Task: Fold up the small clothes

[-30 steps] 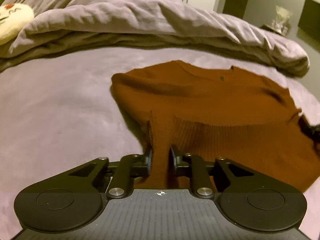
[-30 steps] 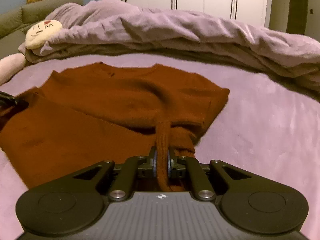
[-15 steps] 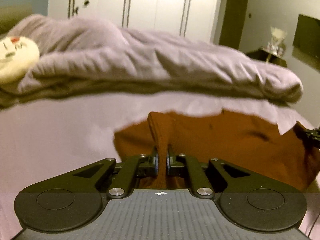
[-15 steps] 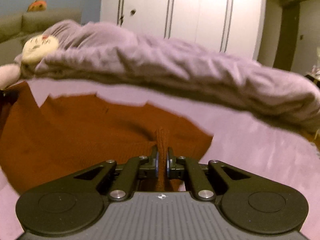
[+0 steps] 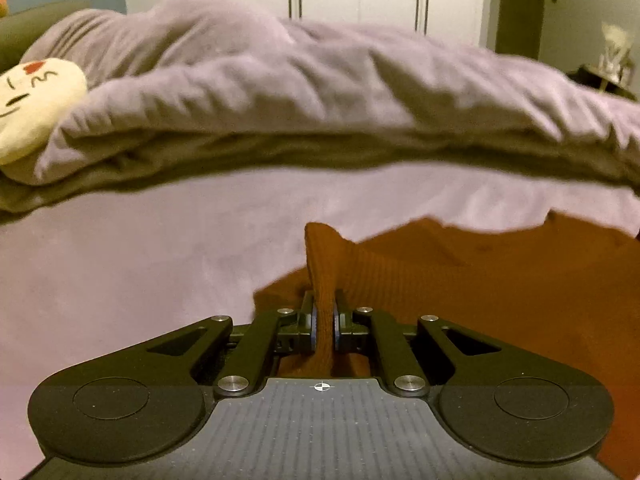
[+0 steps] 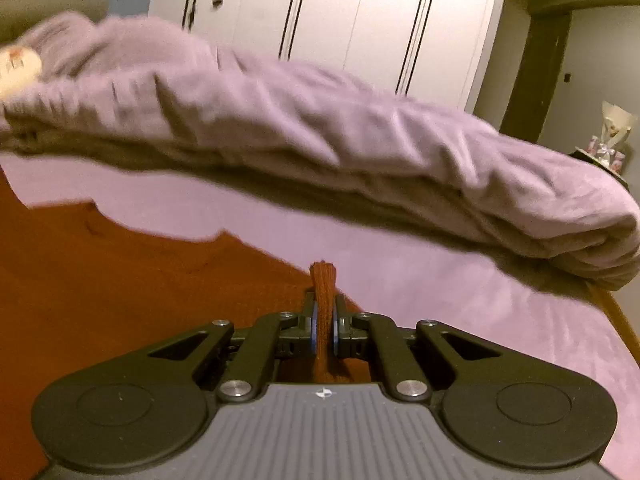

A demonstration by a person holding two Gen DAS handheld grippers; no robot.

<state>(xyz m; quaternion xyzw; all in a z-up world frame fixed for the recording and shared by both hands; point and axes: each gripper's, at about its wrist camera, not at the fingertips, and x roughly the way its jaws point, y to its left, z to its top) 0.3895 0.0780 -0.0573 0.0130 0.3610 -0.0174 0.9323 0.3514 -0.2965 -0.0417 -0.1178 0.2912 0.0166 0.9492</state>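
Observation:
A rust-brown knit sweater lies on the lilac bed sheet. My left gripper is shut on a pinched fold of its ribbed hem, which stands up between the pads. In the right wrist view the same sweater spreads to the left, and my right gripper is shut on another ribbed edge of it. Both held edges are lifted off the bed and carried over the sweater's body towards its collar end. The part of the sweater under the grippers is hidden.
A bunched lilac duvet runs across the far side of the bed. A cream plush pillow with a drawn face lies at the far left. White wardrobe doors stand behind. A wooden bed edge shows at right.
Both grippers closed on the sweater's hem, lifted it and carried it forward over the body. Less of the sweater shows ahead and the duvet looms nearer.

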